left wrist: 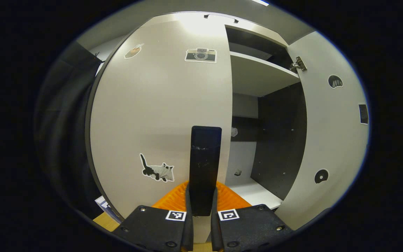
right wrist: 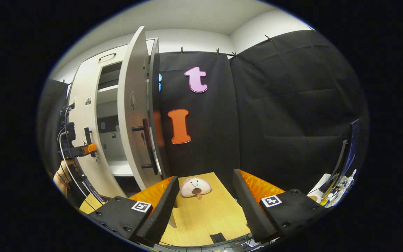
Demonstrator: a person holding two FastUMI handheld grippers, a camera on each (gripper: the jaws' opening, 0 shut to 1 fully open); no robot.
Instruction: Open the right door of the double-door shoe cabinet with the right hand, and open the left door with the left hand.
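**Clerk:** Nearest item, left gripper view: left gripper, fingers drawn close together, pinching the dark vertical handle of the left door. Handle stands upright between the two fingers and rises well above them.

**Checker:** Condition of that door?

**Clerk:** Pale panel, close in front of the camera. I cannot tell whether it is flush or slightly ajar. Stickers on it: a cat low down just left of the handle, a camera near the top.

**Checker:** Next entry, same view.

**Clerk:** Shoe cabinet interior, exposed to the right of the handle. One pale shelf high up, dark inner wall below it, pale floor board at the bottom. Right door swung wide, inner face toward the camera, hinge at its top corner.

**Checker:** Right gripper view?

**Clerk:** Right gripper, fingers spread wide, nothing between them. It hangs over a wooden tabletop, well apart from the cabinet. A small plush toy lies on the table just ahead of the fingers.

**Checker:** Position of the doors from there?

**Clerk:** Up and to the left. Right door stands open, edge-on, its dark bar handle facing outward. Farther left, the other gripper sits at the left door's handle, with a hand below it.
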